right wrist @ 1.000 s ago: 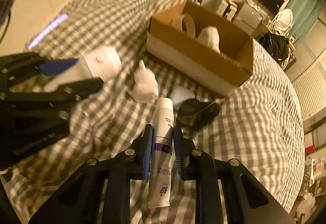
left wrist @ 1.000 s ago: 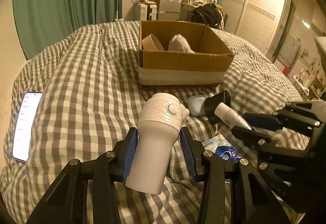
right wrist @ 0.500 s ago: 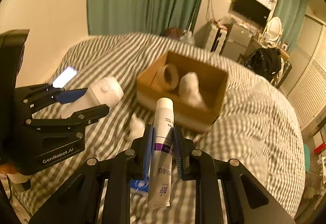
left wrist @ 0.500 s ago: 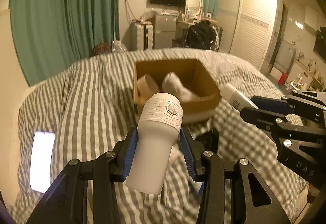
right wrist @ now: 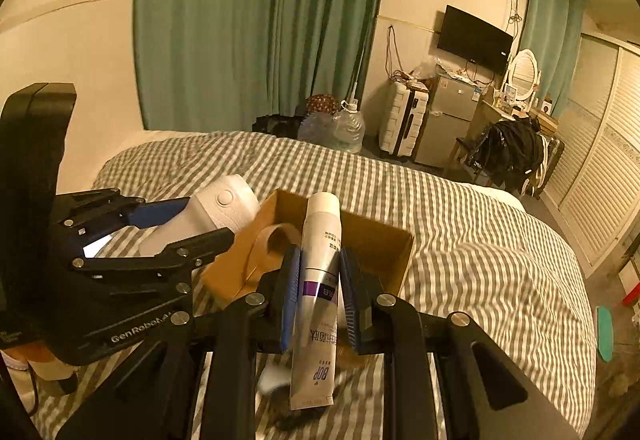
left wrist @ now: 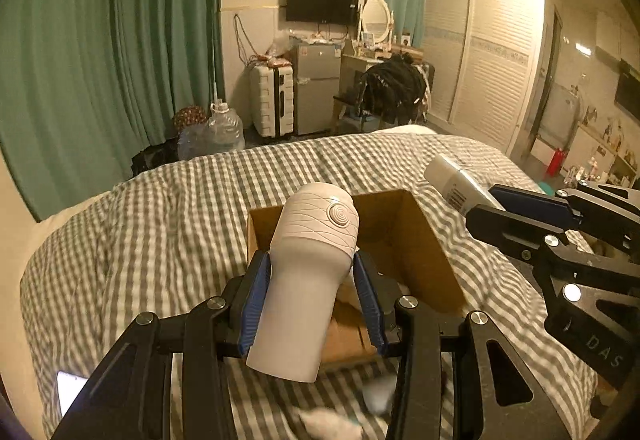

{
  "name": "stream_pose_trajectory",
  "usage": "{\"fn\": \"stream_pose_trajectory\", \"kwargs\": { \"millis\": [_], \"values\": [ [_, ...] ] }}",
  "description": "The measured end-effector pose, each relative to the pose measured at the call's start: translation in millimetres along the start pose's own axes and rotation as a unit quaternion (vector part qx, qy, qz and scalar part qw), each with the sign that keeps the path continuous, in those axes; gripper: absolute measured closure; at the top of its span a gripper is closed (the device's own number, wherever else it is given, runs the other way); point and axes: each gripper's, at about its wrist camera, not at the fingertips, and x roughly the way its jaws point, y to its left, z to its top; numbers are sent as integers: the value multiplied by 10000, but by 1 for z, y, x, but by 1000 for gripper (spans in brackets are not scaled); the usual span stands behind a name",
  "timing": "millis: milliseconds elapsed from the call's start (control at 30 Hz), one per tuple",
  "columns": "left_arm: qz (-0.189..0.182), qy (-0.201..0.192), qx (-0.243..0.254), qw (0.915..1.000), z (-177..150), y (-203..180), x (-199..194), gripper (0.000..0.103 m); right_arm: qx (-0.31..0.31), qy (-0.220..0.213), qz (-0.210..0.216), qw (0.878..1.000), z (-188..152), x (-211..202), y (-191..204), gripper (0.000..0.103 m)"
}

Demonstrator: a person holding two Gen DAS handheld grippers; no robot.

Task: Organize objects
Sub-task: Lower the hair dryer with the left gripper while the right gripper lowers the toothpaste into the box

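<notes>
Writing: the tube (right wrist: 318,280) in the right gripper (right wrist: 319,300) reads "BOP" near its flat end, with a purple band and small print too fine to read; the left gripper (right wrist: 168,224), seen from the right wrist, carries "GenRobot.AI", and the right tool's side shows "DAS" from the left wrist.
Left gripper (left wrist: 312,304): blue pads clamped on a white bottle (left wrist: 308,280) with a ribbed cap and round button.
Right gripper: closed on the tube's middle, cap end forward.
Box: a cardboard box (right wrist: 372,240) lies just ahead of and below both tools, open-topped; a tape roll (right wrist: 272,244) stands in its left part.
Room: checked bedding (left wrist: 160,224) spreads around the box; a lit phone (left wrist: 68,388) lies at the left tool's near left.
</notes>
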Motion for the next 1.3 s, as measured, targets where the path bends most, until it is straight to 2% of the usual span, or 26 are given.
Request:
{"fn": "stream_pose_trajectory", "kwargs": {
  "millis": [133,333,533,667,800,900,933,967,1000,1033,1067,1100,1200,1233,1300],
  "values": [
    [19,190,-8,9998,11,5,48,59,175,94,47,9998,14,45,-20,84],
    [-45,527,14,9986,12,10,109,59,391,409,136,9983,15,116,-47,84],
    [-182,866,93,9960,-2,7,146,59,548,778,271,9951,-10,166,-59,84],
    [-203,961,244,9949,-9,-2,152,59,617,990,336,9926,-21,183,-63,84],
    [-188,1020,306,9941,-16,-7,151,59,641,927,356,9930,-25,176,-63,83],
    [-152,1025,311,9941,-18,-9,139,57,735,720,374,9940,-24,160,-63,83],
    [-170,1007,287,9944,-16,-9,132,55,760,688,381,9940,-23,157,-63,82],
    [-163,972,253,9948,-16,-6,123,46,796,652,375,9940,-22,150,-63,82],
    [-131,915,202,9955,-13,-4,115,39,818,606,358,9942,-20,144,-63,75],
    [-85,807,129,9966,-9,-3,103,26,836,552,333,9944,-19,136,-63,62],
    [-65,709,75,9974,-7,-2,93,20,851,499,298,9947,-17,128,-62,55],
    [-60,625,30,9980,-4,-1,82,20,857,433,266,9950,-15,119,-63,49],
    [-24,458,-38,9989,4,3,46,20,797,208,179,9964,-5,83,-59,48],
    [2,385,-34,9993,6,3,33,19,773,138,139,9968,-1,72,-59,44],
    [80,201,29,9998,10,1,4,13,726,-39,40,9973,6,43,-58,37]
  ]
}}
